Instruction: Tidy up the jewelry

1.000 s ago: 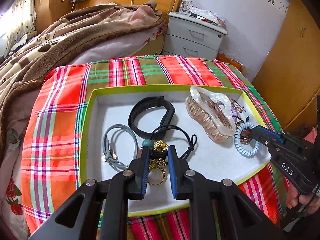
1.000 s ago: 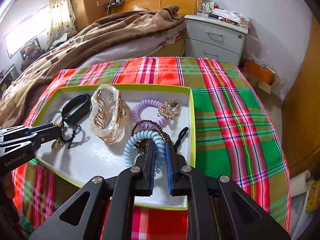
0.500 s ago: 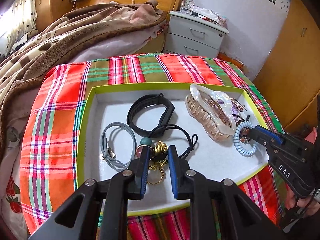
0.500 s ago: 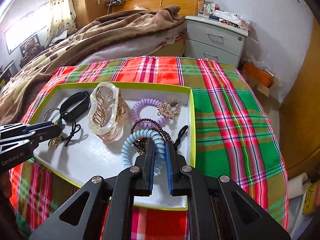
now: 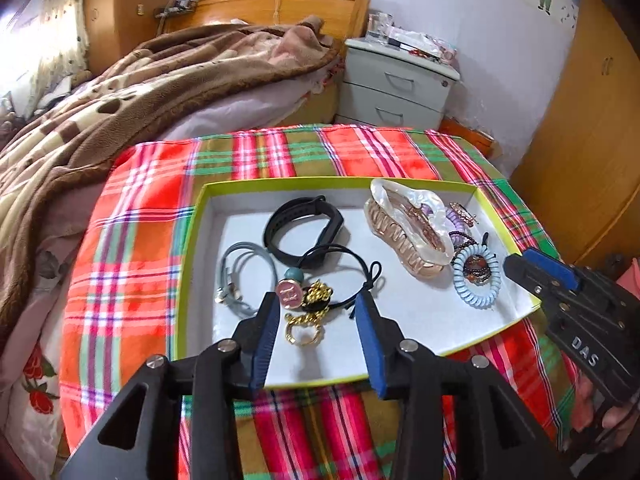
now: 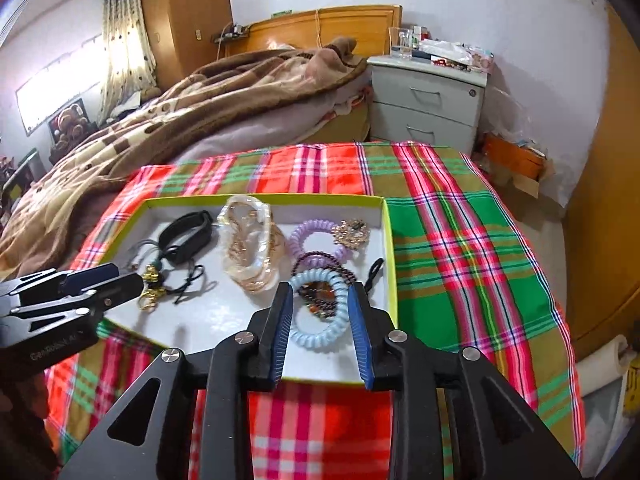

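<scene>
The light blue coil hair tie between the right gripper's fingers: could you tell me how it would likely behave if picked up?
The coil hair tie looks springy, so it would probably squash under a pinch. It seems light. It rings a dark bead bracelet, which might snag and lift along, inside the tray.

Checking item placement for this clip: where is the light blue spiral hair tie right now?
The light blue spiral hair tie lies in the white tray near its right front corner, encircling dark beads, in front of the purple spiral tie, framed by the open right gripper.
</scene>
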`<action>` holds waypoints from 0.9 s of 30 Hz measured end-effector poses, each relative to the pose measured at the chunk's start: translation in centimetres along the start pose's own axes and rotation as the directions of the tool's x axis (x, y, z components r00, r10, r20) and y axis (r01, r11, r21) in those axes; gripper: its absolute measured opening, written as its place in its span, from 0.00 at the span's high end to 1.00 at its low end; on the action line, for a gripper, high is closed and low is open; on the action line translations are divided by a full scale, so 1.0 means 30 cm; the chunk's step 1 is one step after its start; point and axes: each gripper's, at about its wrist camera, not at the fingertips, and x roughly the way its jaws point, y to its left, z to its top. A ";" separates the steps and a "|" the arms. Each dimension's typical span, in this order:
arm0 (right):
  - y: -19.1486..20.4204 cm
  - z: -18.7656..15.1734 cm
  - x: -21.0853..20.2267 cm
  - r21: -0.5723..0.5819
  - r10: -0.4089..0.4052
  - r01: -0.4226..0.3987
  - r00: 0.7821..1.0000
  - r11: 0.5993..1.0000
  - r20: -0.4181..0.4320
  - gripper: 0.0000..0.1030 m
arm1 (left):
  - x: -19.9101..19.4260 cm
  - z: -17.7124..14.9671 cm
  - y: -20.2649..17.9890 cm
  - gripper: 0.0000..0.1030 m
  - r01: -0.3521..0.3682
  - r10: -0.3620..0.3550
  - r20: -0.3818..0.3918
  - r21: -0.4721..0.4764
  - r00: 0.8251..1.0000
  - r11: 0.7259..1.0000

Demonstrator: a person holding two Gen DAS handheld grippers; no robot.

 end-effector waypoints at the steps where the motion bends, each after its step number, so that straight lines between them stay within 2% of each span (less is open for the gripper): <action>1: 0.010 -0.003 -0.009 -0.006 -0.003 0.003 1.000 1.000 0.007 0.71 | -0.009 -0.006 -0.005 0.60 -0.019 0.019 0.008 0.003 1.000 1.000; 11: 0.082 -0.036 -0.056 -0.023 0.004 -0.003 0.999 1.000 0.053 0.71 | -0.061 -0.054 -0.015 0.60 -0.099 0.100 0.038 -0.027 0.994 0.995; 27: 0.098 -0.056 -0.068 -0.002 0.007 -0.007 0.997 1.000 0.071 0.71 | -0.078 -0.070 -0.002 0.60 -0.093 0.095 0.033 -0.077 0.995 0.993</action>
